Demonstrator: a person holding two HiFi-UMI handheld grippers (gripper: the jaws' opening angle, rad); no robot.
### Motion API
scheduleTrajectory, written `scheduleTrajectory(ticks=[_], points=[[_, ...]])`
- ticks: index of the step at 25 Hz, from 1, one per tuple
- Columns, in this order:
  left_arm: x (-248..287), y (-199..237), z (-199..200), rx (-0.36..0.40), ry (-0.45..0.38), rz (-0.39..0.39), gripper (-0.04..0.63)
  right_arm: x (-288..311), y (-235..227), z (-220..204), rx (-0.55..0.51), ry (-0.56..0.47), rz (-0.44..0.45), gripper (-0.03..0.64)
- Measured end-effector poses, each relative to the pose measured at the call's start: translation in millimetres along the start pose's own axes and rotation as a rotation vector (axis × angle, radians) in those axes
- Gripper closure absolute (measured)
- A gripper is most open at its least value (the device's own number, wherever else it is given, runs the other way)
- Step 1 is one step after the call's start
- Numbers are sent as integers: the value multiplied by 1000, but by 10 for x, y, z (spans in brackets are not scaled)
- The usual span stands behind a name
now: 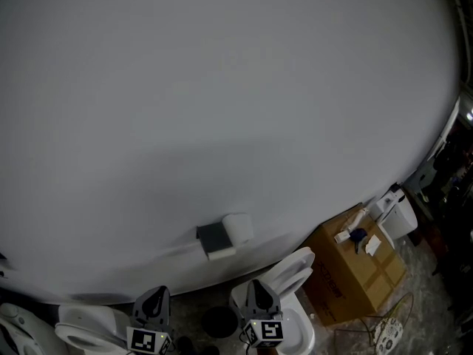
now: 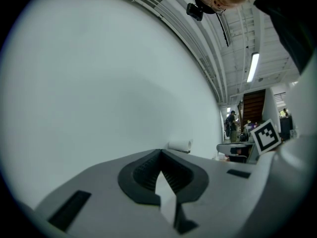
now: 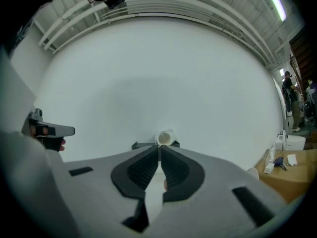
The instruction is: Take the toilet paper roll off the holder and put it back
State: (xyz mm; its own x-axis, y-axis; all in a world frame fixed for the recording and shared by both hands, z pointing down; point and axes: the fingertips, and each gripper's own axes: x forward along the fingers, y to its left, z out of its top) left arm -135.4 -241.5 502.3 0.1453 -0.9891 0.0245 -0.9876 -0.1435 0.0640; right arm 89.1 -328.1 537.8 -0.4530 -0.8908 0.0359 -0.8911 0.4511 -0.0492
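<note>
l gripper (image 2: 161,152) low in head view, jaws clenched together, nothing btwn them. r gripper (image 3: 159,148) beside it, jaws also pressed tight, empty, pointing straight at the toilet paper roll (image 3: 165,138). roll sits on its dark holder (image 1: 214,240) on the white wall (image 1: 222,87), apart from both grippers. cardboard box (image 1: 355,272) off to the right.

Head view from above, gripper views level, all facing toilet roll (image 1: 238,228)
</note>
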Motion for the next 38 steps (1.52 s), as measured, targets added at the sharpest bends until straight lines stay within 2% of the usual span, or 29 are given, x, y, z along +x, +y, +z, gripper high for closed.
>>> scheduleTrajectory(ticks=[9,24,38], points=[[-92,-30,15,1,-7,4,593,-410,-60,190,4,-32,-48,612],[-143,-22,34,4,-9,13,594,-497,-135,169,-38,-55,-89,614],[-131,-40,44,1,-13,15,593,-487,-125,165,-30,-60,-85,614]])
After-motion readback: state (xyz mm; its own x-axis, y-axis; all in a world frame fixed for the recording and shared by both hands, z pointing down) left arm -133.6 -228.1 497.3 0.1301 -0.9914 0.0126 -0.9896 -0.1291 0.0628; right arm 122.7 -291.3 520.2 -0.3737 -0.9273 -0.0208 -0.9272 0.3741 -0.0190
